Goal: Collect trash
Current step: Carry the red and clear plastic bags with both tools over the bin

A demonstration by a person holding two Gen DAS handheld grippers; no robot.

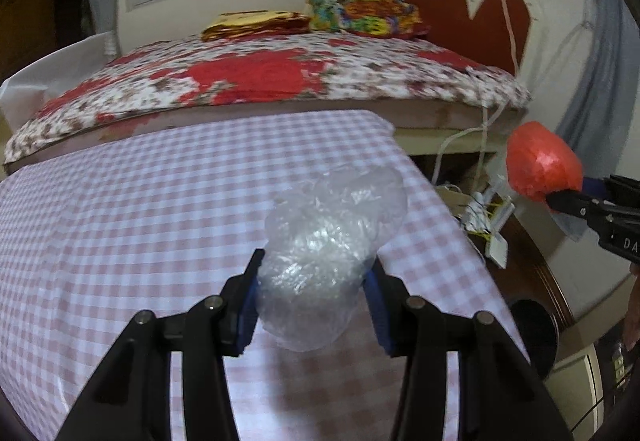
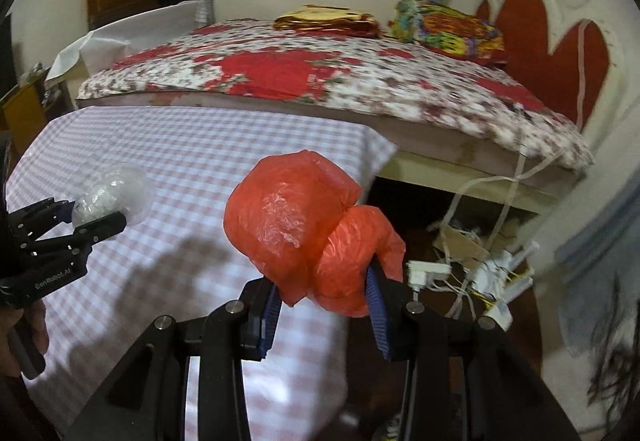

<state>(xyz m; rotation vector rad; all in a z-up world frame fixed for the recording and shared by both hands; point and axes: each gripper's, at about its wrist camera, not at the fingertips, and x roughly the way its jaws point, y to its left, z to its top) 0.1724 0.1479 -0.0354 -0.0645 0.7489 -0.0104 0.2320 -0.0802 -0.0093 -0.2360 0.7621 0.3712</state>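
Left tongs (image 1: pixel 316 295) are clamped on a clear bag (image 1: pixel 328 245), a crumpled wad of see-thru plastic. Blue pads press it from both sides, jaws part open w/ the wad filling the gap. Most of the wad bulges out fwd past the tips. It's held up off the bench (image 1: pixel 120 201), over the checked cloth near the bench's right edge.

Right tongs (image 2: pixel 324 301) grip a red bag (image 2: pixel 304 225), scrunched into two lumps. Pads pinch the lower lump at its base; the bigger lump sticks up and fwd, above the tips. Jaws abt as wide as the left pair, squeezed onto plastic. Red bag hangs in the air at the bench's right corner, partly over the gap beside it.

From the left cam, the right tongs (image 1: pixel 560 201) come in at far right w/ the red bag (image 1: pixel 542 161) on their tip, well clear of the clear bag. From the right cam, the left tongs (image 2: pixel 96 219) sit at far left holding the clear bag (image 2: pixel 112 193), a hand (image 2: pixel 28 329) below them.

Behind the bench: bed (image 1: pixel 260 77) w/ red floral cover, folded cloths near a red headboard (image 1: pixel 460 1). On the floor right of the bench, a tangle of cables (image 2: pixel 472 273) and plugs.
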